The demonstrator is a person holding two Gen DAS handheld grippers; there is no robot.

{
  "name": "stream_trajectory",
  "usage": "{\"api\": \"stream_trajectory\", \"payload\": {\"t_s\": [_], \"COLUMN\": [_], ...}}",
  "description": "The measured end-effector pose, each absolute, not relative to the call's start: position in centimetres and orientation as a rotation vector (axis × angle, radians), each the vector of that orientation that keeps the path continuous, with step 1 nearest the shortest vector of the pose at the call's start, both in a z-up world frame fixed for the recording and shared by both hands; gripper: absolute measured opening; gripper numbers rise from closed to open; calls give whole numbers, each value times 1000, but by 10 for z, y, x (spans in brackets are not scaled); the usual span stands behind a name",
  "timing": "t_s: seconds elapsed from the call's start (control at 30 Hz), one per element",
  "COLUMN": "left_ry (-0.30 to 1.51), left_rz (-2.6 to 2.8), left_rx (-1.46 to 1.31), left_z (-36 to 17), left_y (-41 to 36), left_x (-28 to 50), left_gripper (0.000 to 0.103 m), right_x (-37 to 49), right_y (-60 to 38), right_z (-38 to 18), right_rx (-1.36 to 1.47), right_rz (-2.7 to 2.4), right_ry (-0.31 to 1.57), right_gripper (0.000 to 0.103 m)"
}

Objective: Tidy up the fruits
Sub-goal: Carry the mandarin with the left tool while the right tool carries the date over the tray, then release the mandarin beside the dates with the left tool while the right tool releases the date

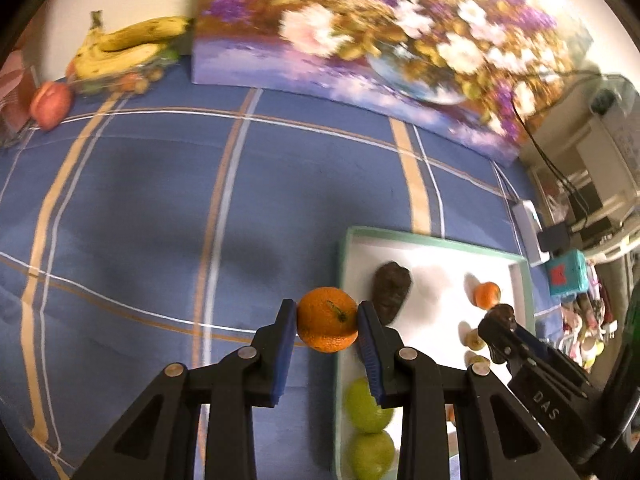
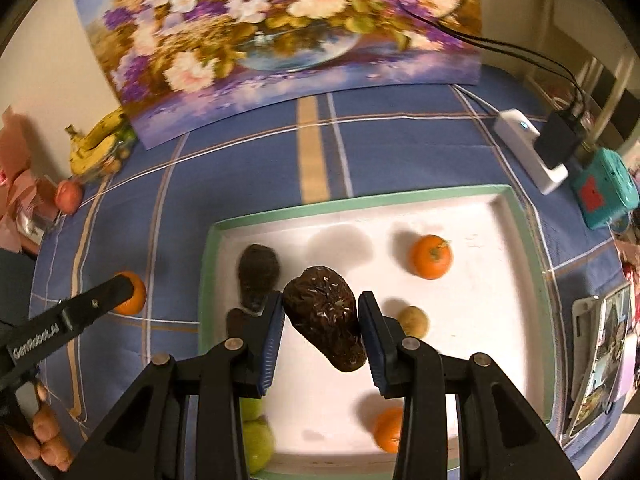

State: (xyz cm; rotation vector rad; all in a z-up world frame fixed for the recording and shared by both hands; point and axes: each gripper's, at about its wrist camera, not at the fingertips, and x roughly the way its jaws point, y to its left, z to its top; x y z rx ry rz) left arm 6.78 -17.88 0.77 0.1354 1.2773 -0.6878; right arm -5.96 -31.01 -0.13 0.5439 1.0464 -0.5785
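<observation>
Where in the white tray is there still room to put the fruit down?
The tray has bare white floor along its far wall, between the dark avocado and the orange, and on its right side. The near left corner is crowded by two green apples; another orange sits near the front.

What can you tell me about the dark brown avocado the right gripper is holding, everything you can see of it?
The avocado is dark brown, almost black, pear-shaped, with bumpy, glossy skin that catches the light. It looks whole. It is clamped between the two blue pads of the right gripper, tilted, with its broad end up and left and its narrower end down and right. It hangs above the white floor of the green-rimmed tray, apparently lifted clear. Only the pads seem to touch it.
</observation>
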Motion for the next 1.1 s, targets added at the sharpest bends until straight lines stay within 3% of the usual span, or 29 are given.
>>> {"api": "stream_trajectory", "payload": {"t_s": [0.6,1.1], "left_ry": [1318,1326], "left_rz": [-714,-710], "left_rx": [199,213], "left_z": [-27,-26], "left_y": [-212,-213], "left_x": [51,51], "left_gripper": [34,36], "right_x": [-66,-62], "right_y": [-327,-326], "right_z": [-28,-53], "right_rx": [584,594], "right_rz": [-575,-576], "right_ry": [1080,1145], "right_gripper": [39,40]}}
